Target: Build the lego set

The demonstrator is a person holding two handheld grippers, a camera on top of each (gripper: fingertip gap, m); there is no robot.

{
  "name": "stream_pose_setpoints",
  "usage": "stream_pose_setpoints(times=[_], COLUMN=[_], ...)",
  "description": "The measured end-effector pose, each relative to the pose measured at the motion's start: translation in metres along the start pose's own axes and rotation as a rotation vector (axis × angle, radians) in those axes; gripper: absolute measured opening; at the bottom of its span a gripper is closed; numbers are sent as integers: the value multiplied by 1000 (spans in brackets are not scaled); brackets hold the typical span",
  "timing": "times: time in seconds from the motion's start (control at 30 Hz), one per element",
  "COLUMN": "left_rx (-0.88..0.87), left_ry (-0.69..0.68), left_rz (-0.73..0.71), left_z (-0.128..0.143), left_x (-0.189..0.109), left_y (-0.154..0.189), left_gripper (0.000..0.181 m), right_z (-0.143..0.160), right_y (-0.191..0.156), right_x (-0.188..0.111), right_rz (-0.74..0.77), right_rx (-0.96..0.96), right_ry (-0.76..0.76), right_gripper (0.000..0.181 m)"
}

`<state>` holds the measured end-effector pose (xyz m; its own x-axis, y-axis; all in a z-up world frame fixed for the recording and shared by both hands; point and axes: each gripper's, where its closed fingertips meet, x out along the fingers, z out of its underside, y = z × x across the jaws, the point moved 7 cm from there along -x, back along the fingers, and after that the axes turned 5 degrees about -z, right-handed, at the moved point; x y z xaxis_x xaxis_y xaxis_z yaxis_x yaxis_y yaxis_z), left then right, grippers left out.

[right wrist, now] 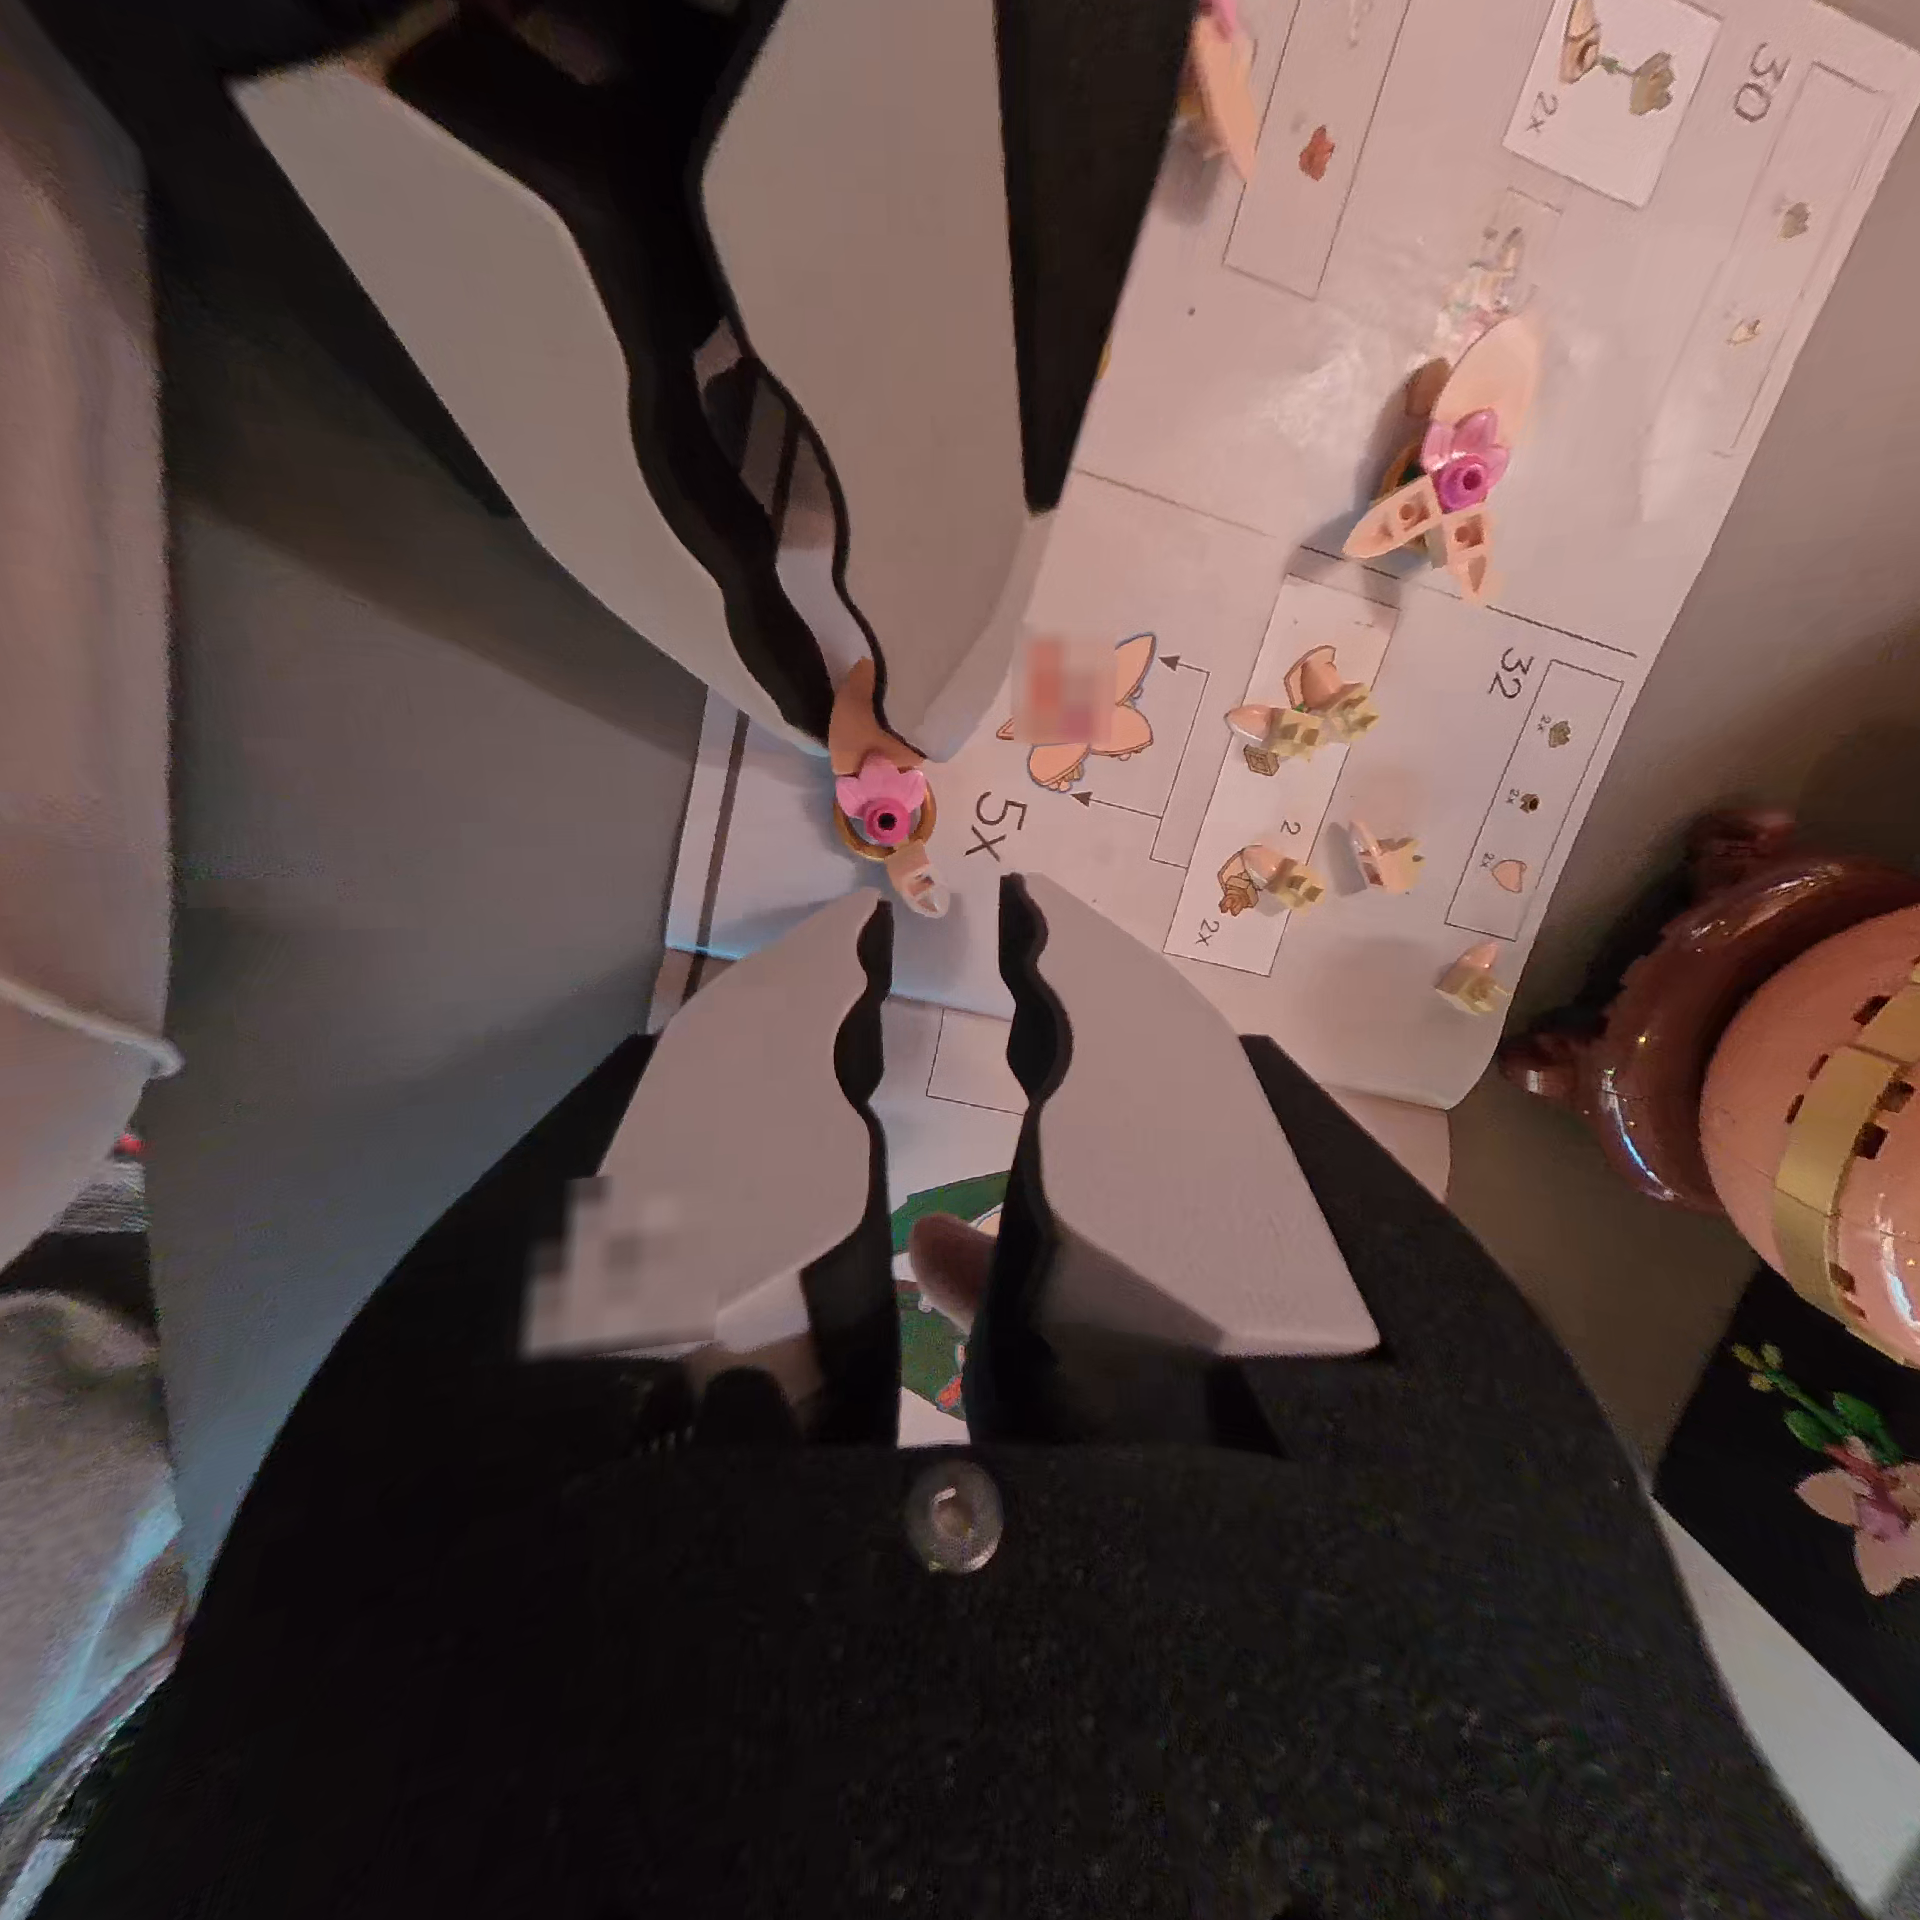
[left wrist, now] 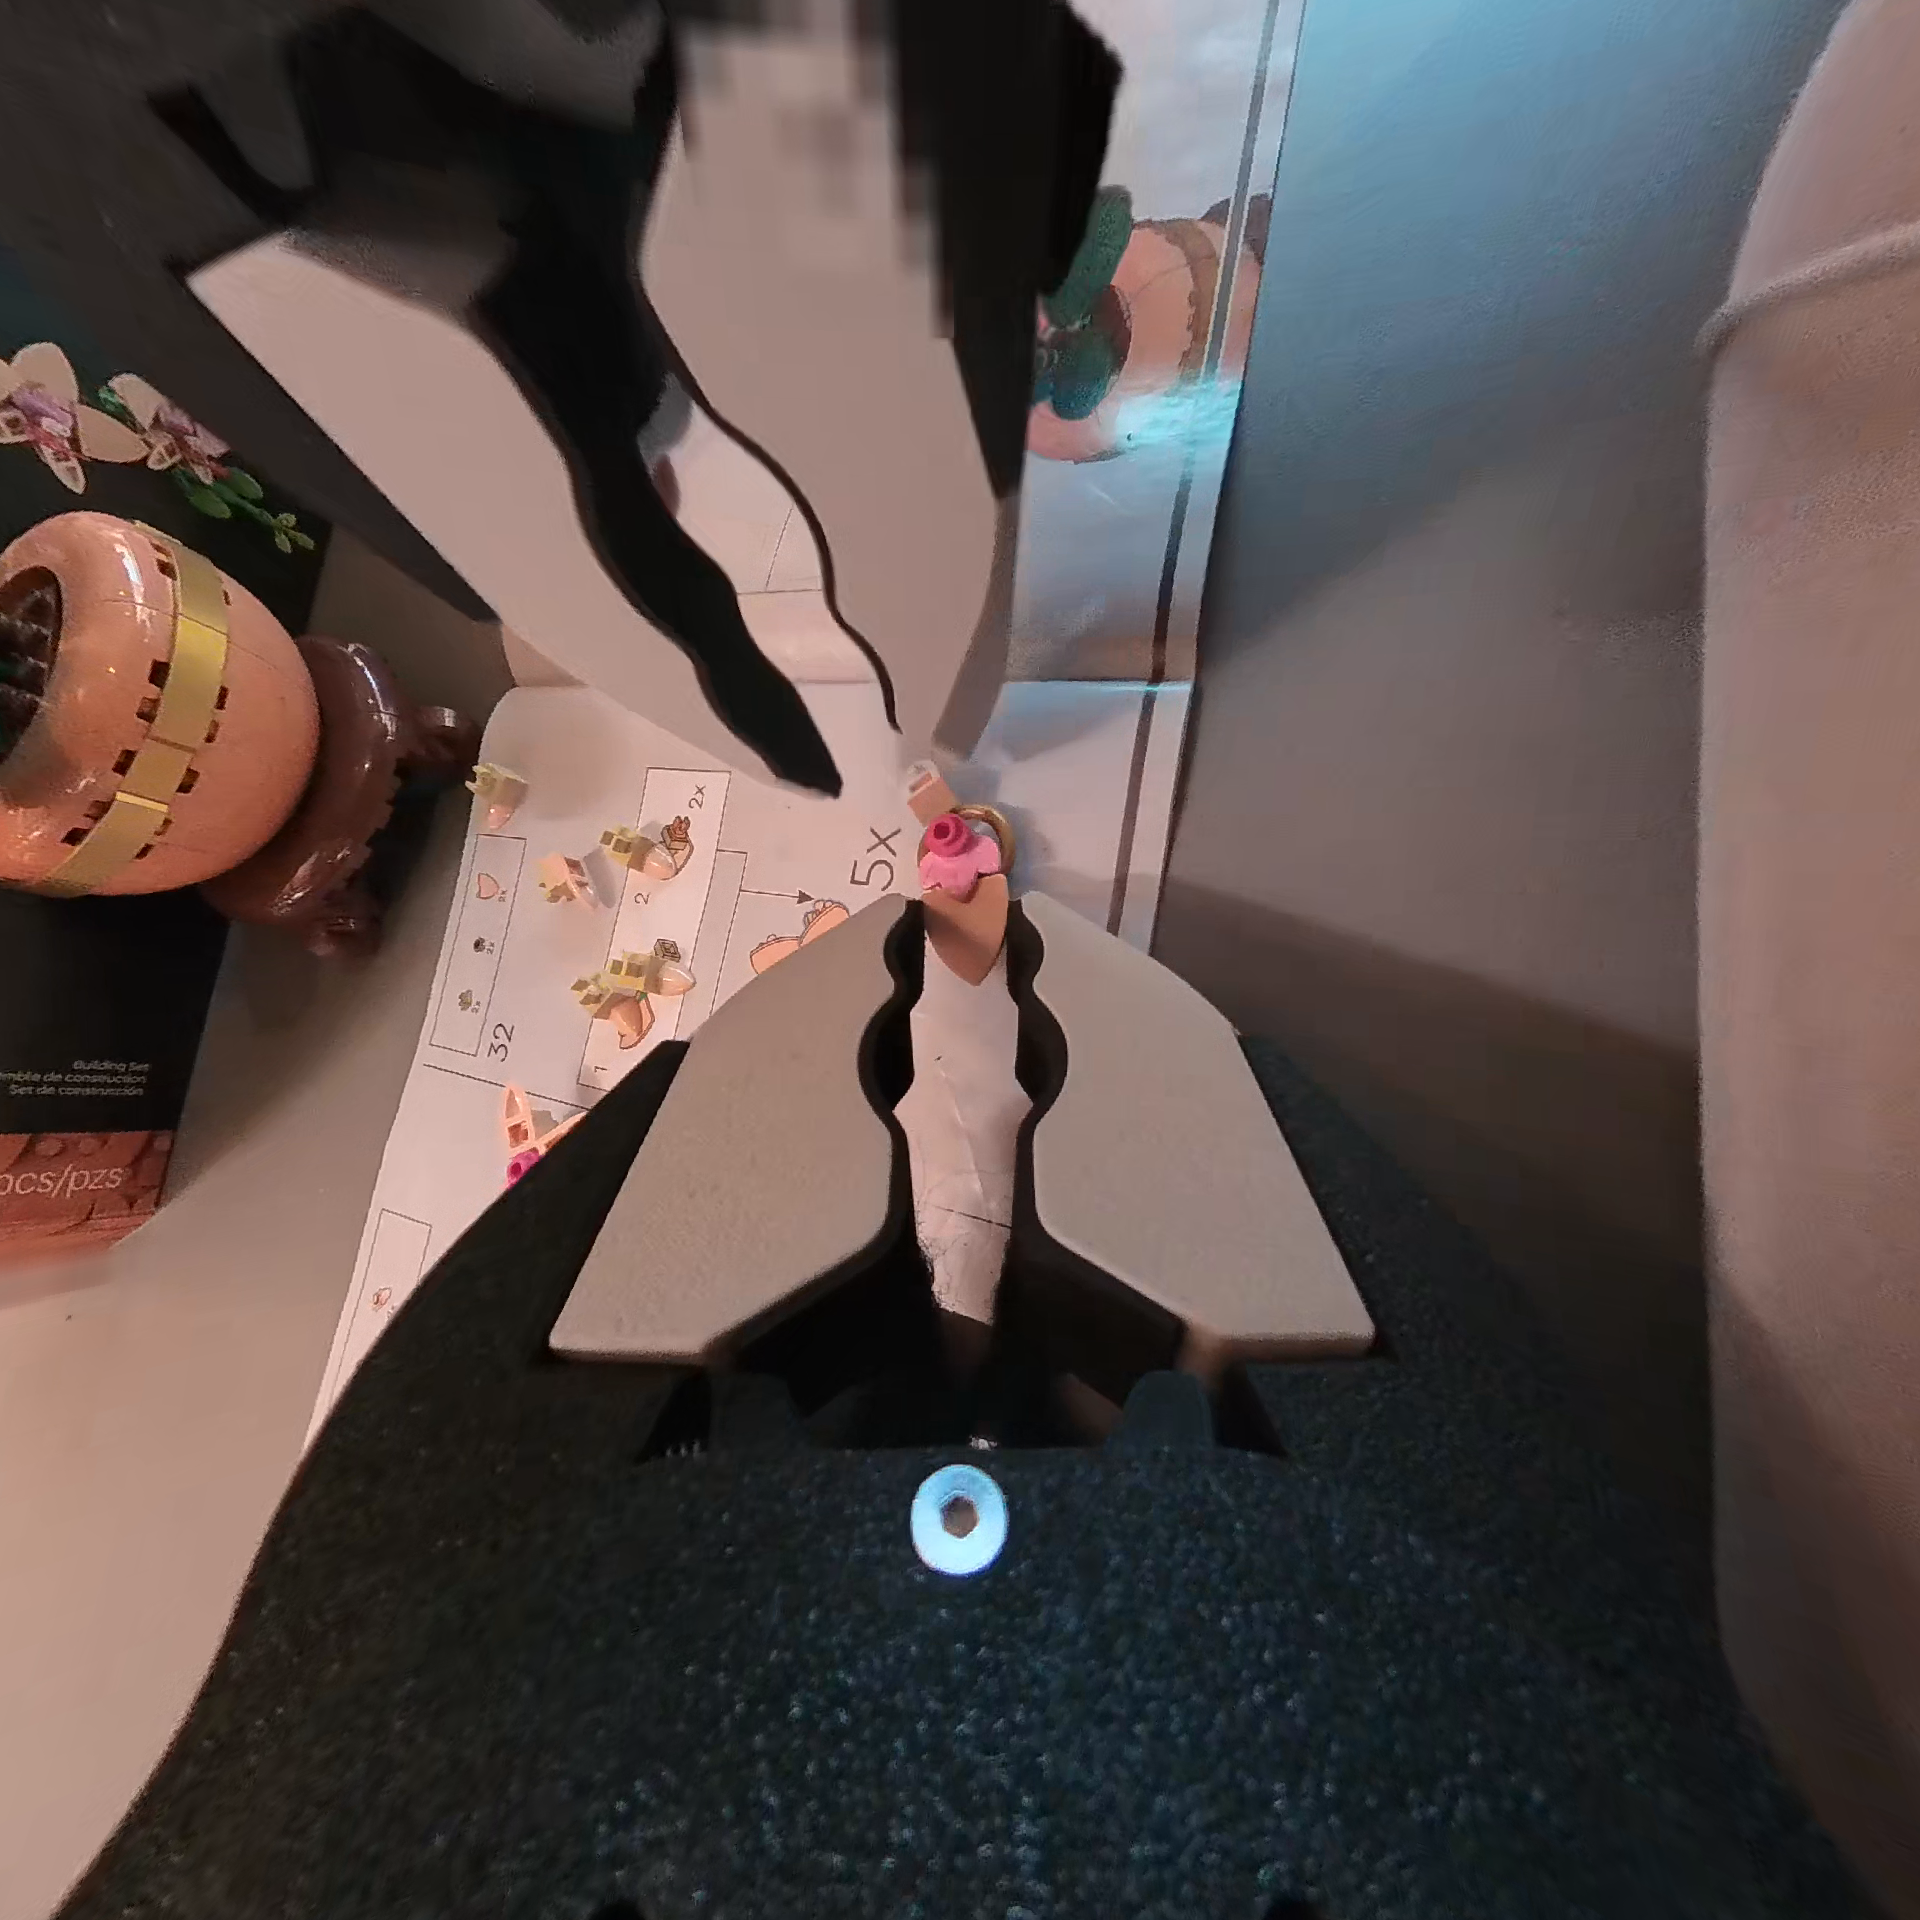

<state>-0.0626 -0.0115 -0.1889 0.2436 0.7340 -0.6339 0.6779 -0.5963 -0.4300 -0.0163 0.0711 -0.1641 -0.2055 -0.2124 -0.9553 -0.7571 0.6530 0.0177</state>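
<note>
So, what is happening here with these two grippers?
A person is building a Lego flower set over the open instruction booklet. The left gripper is shut on a small flower assembly, holding it by its tan petal. The right gripper is open, close to the assembly. A finished flower and the pink pot wait nearby.

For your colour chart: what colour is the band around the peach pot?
Gold band; clearest in left wrist view.

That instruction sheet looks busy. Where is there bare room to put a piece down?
Bare grey tabletop lies left of the instruction sheet. The sheet's right half is crowded with small flower sub-assemblies, hemmed in by the pink vase.
</note>
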Motion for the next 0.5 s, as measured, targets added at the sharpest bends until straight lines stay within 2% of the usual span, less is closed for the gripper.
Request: stream_pose_setpoints(times=[0.03,0.13,0.23,0.5], left_rx=[2,-2,-7,-7], left_ry=[1,9,13,-1], left_rz=[-1,6,11,13], left_z=[0,1,3,2], left_x=[0,0,-1,-1], left_y=[0,0,-1,-2], left_gripper=[15,15,15,15], right_z=[1,5,11,15], right_y=[1,4,6,10], right_x=[-3,-9,-3,10], right_rz=[-23,-114,-200,-217], right_rx=[1,-51,-92,-112], right_ry=[36,217,361,380], right_gripper=[19,6,3,0])
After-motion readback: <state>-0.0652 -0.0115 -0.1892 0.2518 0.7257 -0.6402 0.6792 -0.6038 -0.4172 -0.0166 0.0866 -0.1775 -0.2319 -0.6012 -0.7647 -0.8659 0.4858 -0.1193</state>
